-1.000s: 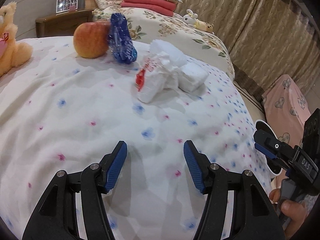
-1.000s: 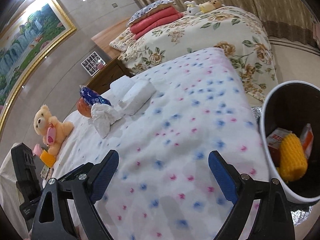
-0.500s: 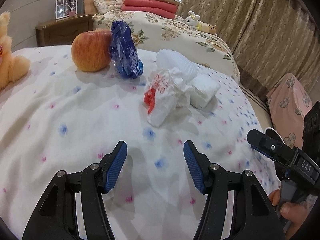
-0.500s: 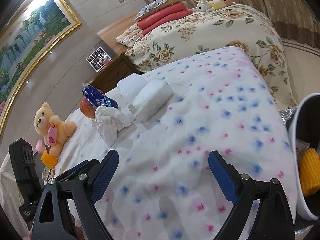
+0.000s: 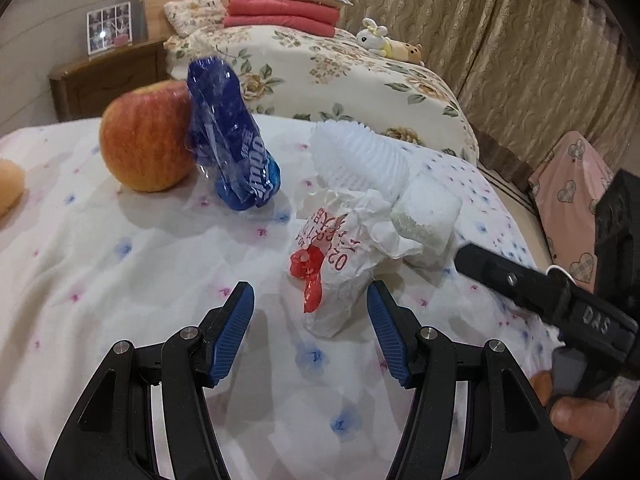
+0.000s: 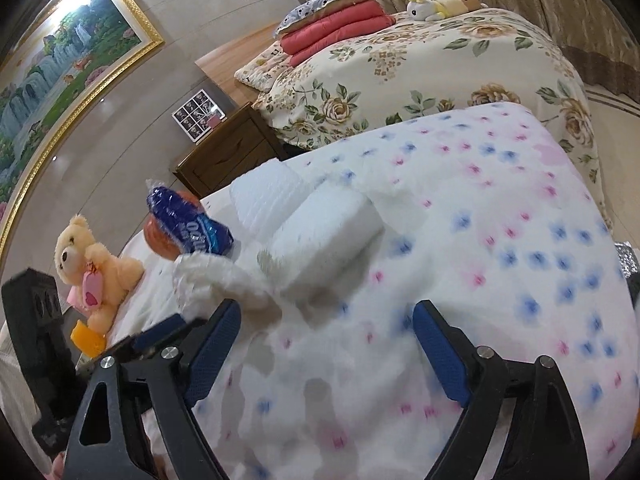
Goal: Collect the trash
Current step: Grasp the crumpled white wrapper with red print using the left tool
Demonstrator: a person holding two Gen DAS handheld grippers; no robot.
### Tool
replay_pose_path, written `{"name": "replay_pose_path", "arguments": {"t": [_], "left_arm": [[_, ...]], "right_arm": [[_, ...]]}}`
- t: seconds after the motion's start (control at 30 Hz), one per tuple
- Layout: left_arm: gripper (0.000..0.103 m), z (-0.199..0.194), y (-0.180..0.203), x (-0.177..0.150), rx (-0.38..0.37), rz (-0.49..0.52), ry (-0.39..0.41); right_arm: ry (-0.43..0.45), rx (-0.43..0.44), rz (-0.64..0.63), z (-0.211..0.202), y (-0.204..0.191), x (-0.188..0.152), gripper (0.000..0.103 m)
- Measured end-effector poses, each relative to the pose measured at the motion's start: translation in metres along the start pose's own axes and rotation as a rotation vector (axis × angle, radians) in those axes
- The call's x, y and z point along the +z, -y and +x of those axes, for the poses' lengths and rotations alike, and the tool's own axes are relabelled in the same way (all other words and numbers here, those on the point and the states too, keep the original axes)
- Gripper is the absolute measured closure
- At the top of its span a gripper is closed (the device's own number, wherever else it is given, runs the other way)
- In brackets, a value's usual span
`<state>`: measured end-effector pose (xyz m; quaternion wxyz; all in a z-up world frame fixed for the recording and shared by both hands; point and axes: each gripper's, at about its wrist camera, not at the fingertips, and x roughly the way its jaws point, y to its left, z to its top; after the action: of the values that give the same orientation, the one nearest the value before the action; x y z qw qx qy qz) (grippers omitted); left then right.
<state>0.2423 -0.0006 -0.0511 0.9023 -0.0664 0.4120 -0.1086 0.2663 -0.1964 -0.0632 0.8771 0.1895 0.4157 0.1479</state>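
We hold the left gripper (image 5: 310, 330) low over the flowered bedspread (image 5: 120, 280), pitched downward, and its jaws have just been closing a little; they stand apart with nothing pressed between them, though the near end of the crumpled white bag (image 5: 344, 256) with red print already reaches in between the blue pads (image 5: 236, 330). We judge that this is why we come in at this slant: the bag is soft and slumped, so the pads need to straddle its lower end before they clamp. Off to the right of this gripper, our right gripper (image 6: 326, 354) comes in at a similar downward angle, its jaws also just narrowed but released and wide, empty, with only bedspread between them. It seems aimed at the white foam block (image 6: 324, 240) just ahead of it, a broad thing that calls for a wide spread. That block lies touching the bag on its far right side. Just beyond both lies a ribbed white foam sleeve (image 5: 360, 156). Farther ahead and to the left of the left gripper, a blue plastic wrapper (image 5: 236, 140) stands leaning against a red apple (image 5: 146, 136), which probably props it up. A teddy bear (image 6: 92, 264) sits far to the right gripper's left. The trash is clustered mid-bed, within one reach.
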Motion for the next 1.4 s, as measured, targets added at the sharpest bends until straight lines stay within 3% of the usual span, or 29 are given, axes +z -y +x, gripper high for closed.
{"name": "replay_pose_path", "arguments": {"t": [0.03, 0.1, 0.17, 0.23, 0.33, 0.6, 0.7, 1.0, 1.17, 1.23, 1.3, 1.4], "left_arm": [[0.056, 0.001, 0.0, 0.0, -0.009, 0.002, -0.002], [0.08, 0.002, 0.003, 0.0, -0.03, 0.016, -0.006], [0.084, 0.002, 0.008, -0.002, -0.031, 0.036, -0.006], [0.086, -0.002, 0.009, -0.003, -0.032, 0.041, 0.01], [0.087, -0.008, 0.004, -0.007, -0.032, 0.009, 0.031], [0.087, -0.029, -0.005, -0.029, -0.04, -0.067, 0.053], [0.087, -0.036, -0.001, -0.037, -0.041, -0.065, 0.049], [0.087, -0.053, 0.004, -0.058, -0.056, -0.103, 0.041], [0.087, -0.053, 0.001, -0.06, -0.051, -0.112, 0.037], [0.088, -0.052, 0.003, -0.061, -0.05, -0.101, 0.036], [0.088, -0.052, 0.005, -0.061, -0.053, -0.092, 0.04], [0.088, -0.049, 0.003, -0.06, -0.059, -0.097, 0.035]], "right_arm": [[0.0, 0.003, 0.0, 0.003, -0.001, 0.002, 0.02], [-0.004, 0.004, -0.001, 0.009, -0.002, 0.004, 0.022], [0.0, -0.008, -0.012, 0.013, -0.006, 0.006, 0.025], [-0.01, -0.009, -0.024, 0.018, -0.009, 0.007, 0.043], [-0.014, -0.016, -0.047, 0.021, -0.014, 0.007, 0.061], [0.0, 0.019, -0.04, 0.011, -0.015, -0.005, 0.078], [-0.003, 0.032, -0.035, 0.001, -0.016, -0.016, 0.097], [-0.009, 0.035, -0.053, -0.026, -0.017, -0.041, 0.1], [-0.006, 0.02, -0.022, -0.037, -0.011, -0.046, 0.085], [0.018, -0.001, -0.019, -0.044, -0.006, -0.041, 0.041], [0.039, -0.013, -0.027, -0.05, -0.002, -0.035, 0.025], [0.027, -0.02, -0.031, -0.049, 0.003, -0.032, 0.016]]}}
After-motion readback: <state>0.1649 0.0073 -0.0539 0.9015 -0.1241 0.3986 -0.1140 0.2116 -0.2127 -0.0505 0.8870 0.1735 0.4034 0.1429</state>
